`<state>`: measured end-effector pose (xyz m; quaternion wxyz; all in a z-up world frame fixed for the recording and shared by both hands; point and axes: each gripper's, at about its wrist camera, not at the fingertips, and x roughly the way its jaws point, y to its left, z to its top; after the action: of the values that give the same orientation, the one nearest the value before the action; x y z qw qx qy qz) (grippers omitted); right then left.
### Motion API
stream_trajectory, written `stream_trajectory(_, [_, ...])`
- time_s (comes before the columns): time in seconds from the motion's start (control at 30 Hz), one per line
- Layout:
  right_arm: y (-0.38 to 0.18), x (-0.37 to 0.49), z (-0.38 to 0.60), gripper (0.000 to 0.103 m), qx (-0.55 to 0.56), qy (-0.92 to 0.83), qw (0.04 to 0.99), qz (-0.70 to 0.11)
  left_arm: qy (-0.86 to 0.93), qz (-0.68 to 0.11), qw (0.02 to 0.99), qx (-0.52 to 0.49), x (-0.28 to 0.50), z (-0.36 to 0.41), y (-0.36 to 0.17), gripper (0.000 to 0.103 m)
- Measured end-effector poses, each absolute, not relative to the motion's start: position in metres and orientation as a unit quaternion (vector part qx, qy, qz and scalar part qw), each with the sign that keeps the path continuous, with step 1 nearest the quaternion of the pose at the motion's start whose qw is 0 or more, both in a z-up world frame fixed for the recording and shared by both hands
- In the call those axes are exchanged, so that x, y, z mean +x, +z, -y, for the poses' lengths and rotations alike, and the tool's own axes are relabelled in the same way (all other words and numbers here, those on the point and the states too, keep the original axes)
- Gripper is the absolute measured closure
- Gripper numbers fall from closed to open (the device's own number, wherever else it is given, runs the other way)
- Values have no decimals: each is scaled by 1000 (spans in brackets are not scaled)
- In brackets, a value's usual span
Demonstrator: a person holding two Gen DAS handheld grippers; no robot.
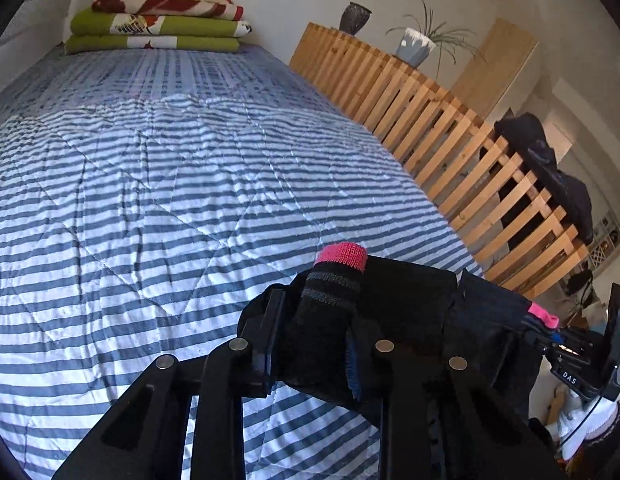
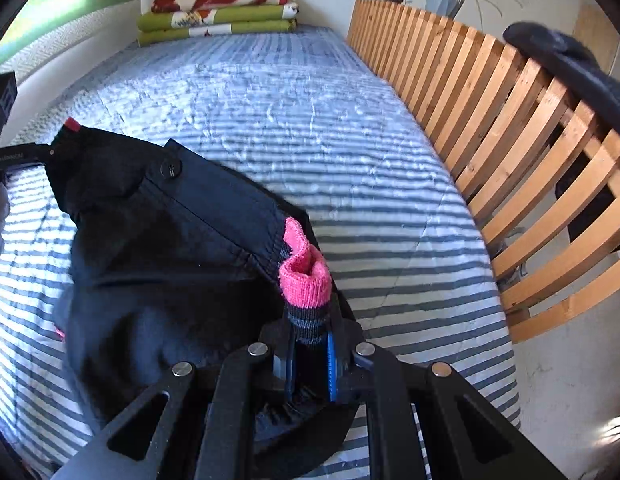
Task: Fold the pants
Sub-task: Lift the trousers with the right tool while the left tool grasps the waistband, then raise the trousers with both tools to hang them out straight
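- My left hand-held gripper point(image 1: 328, 320) is clamped on the dark pants point(image 1: 410, 312) at one end of their top edge; the sock-covered finger with the pink tip point(image 1: 342, 256) presses into the cloth at about 6 o'clock in the left wrist view.
- My right hand-held gripper point(image 2: 310, 344) is closed on the other end of the same edge, the fabric pinched between its pink-tipped finger point(image 2: 304, 280) and the blue pad point(image 2: 332, 364).
- The pants point(image 2: 170, 248) hang between the two, their buttoned waist stretched out toward 10 o'clock in the right wrist view, where the left tool's black frame point(image 2: 6, 128) shows at the edge.
- They sit over the near end of the striped bed point(image 1: 170, 200), and I cannot tell how much of the cloth is off the quilt and how much rests on it.
- Folded blankets point(image 1: 158, 20) lie at the far end at 12 o'clock; a wooden slatted rail point(image 1: 450, 140) runs along the 3 o'clock side with another dark garment point(image 1: 550, 168) draped over it.
- I judge this the opening step: the pants are picked up by the waist, with no fold made.
- Next calls for carrying both grips evenly toward 12 o'clock, keeping the edge taut, then laying the pants flat on the open quilt.
- Uneven height between my hands would twist the cloth.
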<state>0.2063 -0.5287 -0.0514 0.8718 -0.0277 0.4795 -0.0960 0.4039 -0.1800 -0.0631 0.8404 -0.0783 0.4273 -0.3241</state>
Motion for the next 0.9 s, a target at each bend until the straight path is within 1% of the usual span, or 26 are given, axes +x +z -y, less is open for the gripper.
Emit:
stream_trajectory(0.23, [56,176,469,93,-45,-57,918,-390,-293,-343,885,-117,362,98,47,76])
stream_trajectory(0.4, [145,152,396,93,-74,-6,946,-314,-242,-271,920,-151,319,9,139,77])
stream_trajectory(0.5, [189,138,348,93,-87,33,956,-278,-203,-226,938,-164,287,-52,193,77])
stream_trajectory(0.7, [251,107,236,93,-121,137,960,-213,-106,-144,970,-167,208,-174,285,78])
stream_trajectory(0.9, [286,81,141,93,-117,248,947,-165,-6,-78,984,-159,134,-270,366,78])
